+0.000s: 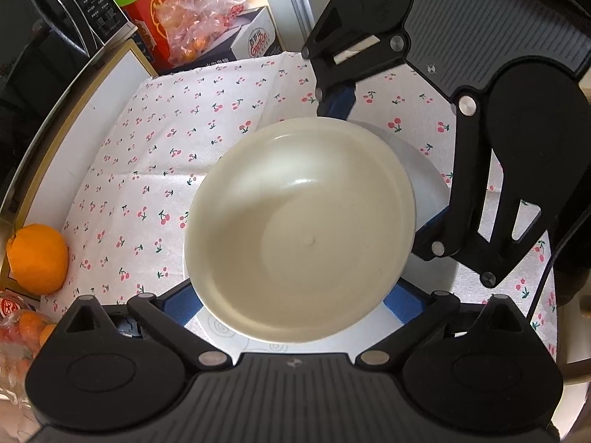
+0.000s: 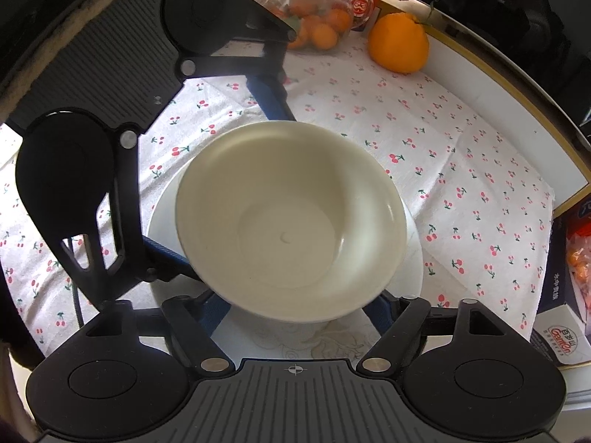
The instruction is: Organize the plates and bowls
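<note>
A cream bowl [image 1: 299,229] [image 2: 291,229] sits on a white plate [image 1: 421,173] [image 2: 162,210] on a cherry-print cloth [image 1: 166,155]. The two grippers face each other across it. My left gripper [image 1: 293,295] [image 2: 225,182] stands wide, its blue fingers [image 1: 181,306] either side of the bowl's lower body. My right gripper [image 2: 297,306] [image 1: 384,162] also straddles the bowl, its blue fingers [image 2: 214,310] running under the rim. The overhanging rim hides all fingertips. I see no pad pressing on the bowl.
A large orange [image 1: 37,258] [image 2: 399,42] and a bag of small oranges [image 2: 317,26] lie at the cloth's edge. Boxes [image 1: 255,37] and a bagged fruit pile [image 1: 195,18] stand behind. A microwave [image 1: 55,29] and a gold-trimmed board edge [image 2: 517,85] border the cloth.
</note>
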The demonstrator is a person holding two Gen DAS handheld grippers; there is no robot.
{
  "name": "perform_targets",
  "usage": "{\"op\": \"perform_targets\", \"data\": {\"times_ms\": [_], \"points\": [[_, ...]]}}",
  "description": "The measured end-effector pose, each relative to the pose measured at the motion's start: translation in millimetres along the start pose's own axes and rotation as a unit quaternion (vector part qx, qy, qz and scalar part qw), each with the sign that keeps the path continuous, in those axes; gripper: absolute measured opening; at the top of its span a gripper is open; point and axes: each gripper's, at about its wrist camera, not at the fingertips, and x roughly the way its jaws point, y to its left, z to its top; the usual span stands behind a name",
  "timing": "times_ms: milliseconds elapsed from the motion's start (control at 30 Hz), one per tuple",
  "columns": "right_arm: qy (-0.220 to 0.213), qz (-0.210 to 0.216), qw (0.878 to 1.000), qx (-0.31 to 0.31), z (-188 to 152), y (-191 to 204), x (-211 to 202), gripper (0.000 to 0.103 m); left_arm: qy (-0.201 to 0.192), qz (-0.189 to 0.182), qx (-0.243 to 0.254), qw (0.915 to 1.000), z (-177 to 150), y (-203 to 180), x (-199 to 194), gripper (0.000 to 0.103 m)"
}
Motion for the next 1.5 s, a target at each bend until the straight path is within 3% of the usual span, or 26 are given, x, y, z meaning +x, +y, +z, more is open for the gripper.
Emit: {"op": "perform_targets", "data": {"times_ms": [200,467,567,733,900,1000,1200,1500], "points": [[0.003,-0.007,1.0,0.017,-7.4,-9.0,-5.5,0.086,0.008,0.008,-0.018,0.9998,-5.6,2.0,-5.1,0.102],[-0.027,0.003,0.998,0.056,-24.6,-15.2,-33.0,0.088,0.009,0.034,-0.065,0.9973,-20.5,-2.8,-29.7,0.102],[-0.041,0.002,0.996,0.075,-29.4,-12.5,-46.0,0.088,0.003,0.055,-0.107,0.9927,-24.4,-4.5,-42.7,0.102],[-0.061,-0.001,0.991,0.115,-37.1,-4.2,-69.4,0.088,-0.003,0.09,-0.195,0.9767,-31.9,-15.6,-56.9,0.102],[-0.058,-0.036,0.985,0.16,-45.2,7.9,-81.7,0.088,-0.001,0.137,-0.284,0.949,-37.5,-29.4,-65.7,0.102],[-0.043,-0.067,0.979,0.186,-50.0,16.6,-82.0,0.088,0.005,0.159,-0.354,0.9215,-40.8,-35.3,-73.5,0.103],[-0.034,-0.083,0.965,0.248,-61.0,18.1,-82.9,0.088,-0.005,0.188,-0.467,0.8641,-48.8,-45.4,-86.3,0.103],[-0.047,-0.129,0.938,0.318,-72.3,26.2,-77.9,0.089,0.004,0.228,-0.542,0.809,-52.0,-60.7,-83.5,0.103]]}}
